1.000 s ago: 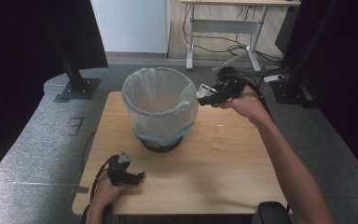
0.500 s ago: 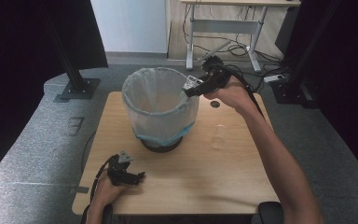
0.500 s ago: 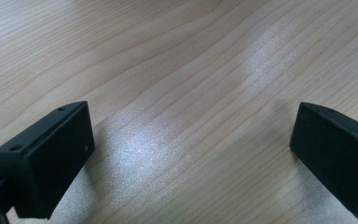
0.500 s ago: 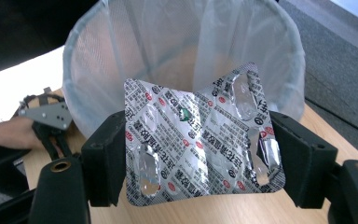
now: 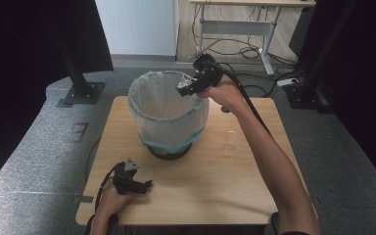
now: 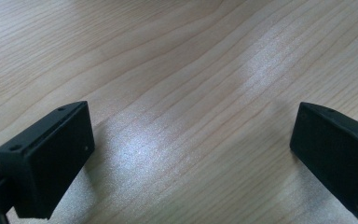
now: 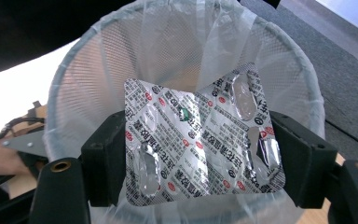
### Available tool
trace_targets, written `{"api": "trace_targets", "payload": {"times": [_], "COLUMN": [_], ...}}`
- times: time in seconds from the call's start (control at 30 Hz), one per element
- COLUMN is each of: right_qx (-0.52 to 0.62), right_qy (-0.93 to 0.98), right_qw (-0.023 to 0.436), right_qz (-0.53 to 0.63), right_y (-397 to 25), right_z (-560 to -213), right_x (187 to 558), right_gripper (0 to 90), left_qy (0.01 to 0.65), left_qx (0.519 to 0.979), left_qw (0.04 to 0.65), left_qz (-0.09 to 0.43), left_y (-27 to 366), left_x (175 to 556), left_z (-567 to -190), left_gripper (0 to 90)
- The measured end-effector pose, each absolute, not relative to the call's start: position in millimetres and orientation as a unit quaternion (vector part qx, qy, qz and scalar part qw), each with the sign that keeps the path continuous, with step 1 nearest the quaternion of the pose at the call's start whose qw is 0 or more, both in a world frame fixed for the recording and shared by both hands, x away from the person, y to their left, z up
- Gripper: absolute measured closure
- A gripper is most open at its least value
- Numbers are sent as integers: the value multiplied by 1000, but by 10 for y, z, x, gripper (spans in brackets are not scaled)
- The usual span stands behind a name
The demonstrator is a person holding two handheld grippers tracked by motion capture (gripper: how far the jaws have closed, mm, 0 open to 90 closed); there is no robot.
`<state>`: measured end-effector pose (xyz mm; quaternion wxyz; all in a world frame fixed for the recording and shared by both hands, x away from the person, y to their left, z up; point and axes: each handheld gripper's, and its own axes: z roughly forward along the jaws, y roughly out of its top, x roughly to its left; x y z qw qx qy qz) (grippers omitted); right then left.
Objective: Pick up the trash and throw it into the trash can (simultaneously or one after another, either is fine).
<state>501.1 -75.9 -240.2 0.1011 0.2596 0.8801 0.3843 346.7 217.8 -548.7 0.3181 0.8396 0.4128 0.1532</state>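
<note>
Even overhead light; soft glare on the table (image 6: 140, 149) (grain sharp), dark margins around.

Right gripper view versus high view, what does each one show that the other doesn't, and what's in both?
Right gripper view alone: the printed foil of the blister pack, with its emptied pockets, clamped between the right tongs.

High view alone: the wooden table, the person's right forearm, and the left tongs resting low on the table near its front edge.

Shared: the mesh wastebasket with its thin plastic liner, and the pack held above the open mouth.
</note>
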Motion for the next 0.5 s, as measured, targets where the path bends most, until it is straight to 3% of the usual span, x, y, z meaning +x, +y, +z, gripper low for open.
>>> {"api": "trace_targets", "payload": {"times": [0.5], "right_qx": [260], "right_qy": [890], "right_qw": [102], "right_qz": [360], "right_y": [-374], "right_z": [-2730], "right_x": [5199], "right_gripper": [266], "left_qy": [413], "left_qx": [840], "left_qw": [318], "left_qz": [153], "left_y": [2178], "left_x": [3468], "left_z": [-5487], "left_gripper": [0]}}
